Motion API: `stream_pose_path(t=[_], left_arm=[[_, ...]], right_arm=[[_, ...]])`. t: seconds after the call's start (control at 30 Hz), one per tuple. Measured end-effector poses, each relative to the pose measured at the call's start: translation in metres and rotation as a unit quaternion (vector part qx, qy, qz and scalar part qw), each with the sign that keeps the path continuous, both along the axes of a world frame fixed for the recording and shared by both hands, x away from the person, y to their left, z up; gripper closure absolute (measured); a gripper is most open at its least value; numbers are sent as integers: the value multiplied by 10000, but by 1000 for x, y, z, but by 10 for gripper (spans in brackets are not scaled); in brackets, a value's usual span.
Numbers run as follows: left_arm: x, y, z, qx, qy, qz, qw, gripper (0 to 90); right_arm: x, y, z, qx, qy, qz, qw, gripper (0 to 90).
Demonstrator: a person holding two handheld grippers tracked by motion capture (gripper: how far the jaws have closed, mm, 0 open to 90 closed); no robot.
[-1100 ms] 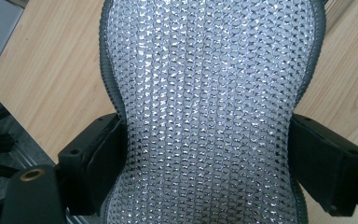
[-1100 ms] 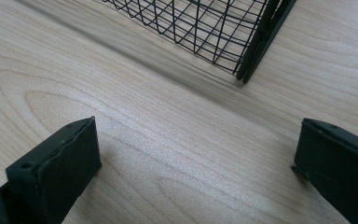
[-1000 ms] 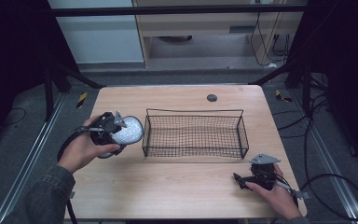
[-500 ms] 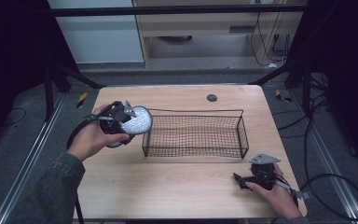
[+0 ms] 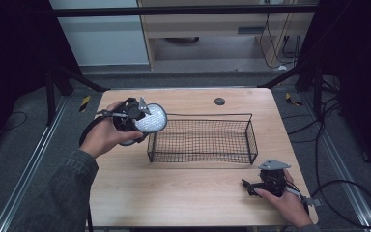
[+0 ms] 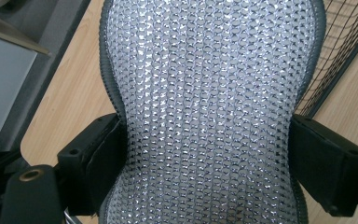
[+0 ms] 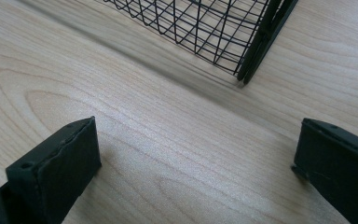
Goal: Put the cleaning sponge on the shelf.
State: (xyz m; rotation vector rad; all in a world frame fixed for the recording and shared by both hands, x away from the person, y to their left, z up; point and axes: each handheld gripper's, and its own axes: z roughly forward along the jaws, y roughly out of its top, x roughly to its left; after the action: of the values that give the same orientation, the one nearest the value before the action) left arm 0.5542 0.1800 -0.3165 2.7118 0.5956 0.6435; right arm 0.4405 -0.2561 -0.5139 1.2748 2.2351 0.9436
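One black wire-mesh basket (image 5: 200,139) sits mid-table (image 5: 183,193). One round silver sequinned pad with grey edging (image 5: 150,118) is pinched in the left gripper (image 5: 136,115), now raised beside the basket's left rim, higher than before. The right gripper (image 5: 258,185) rests wide apart, unmoved.

Black disc (image 5: 220,101) near table's (image 5: 183,193) far edge

No legible text, labels, brands or numbers on any surface — checked the wire basket (image 5: 200,137), the silver mesh pad (image 6: 209,107) and the wooden table (image 5: 183,193). Yellow-black striped markers on the floor (image 5: 84,102) — no lettering.
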Motion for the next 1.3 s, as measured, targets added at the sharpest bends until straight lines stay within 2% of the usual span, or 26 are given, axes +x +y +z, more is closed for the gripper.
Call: stream_pose_path(t=[0.3,0.43,1.3], left_arm=[[7,-21,8,55,-39,-176,9998,143],[9,-29,10,-7,-52,-212,9998,143],[18,-69,3,34,-77,-529,9986,139]], right_arm=[[0,0,0,-9,3,0,10000,4],[0,0,0,8,-6,5,10000,4],[0,0,0,-8,-3,10,10000,4]])
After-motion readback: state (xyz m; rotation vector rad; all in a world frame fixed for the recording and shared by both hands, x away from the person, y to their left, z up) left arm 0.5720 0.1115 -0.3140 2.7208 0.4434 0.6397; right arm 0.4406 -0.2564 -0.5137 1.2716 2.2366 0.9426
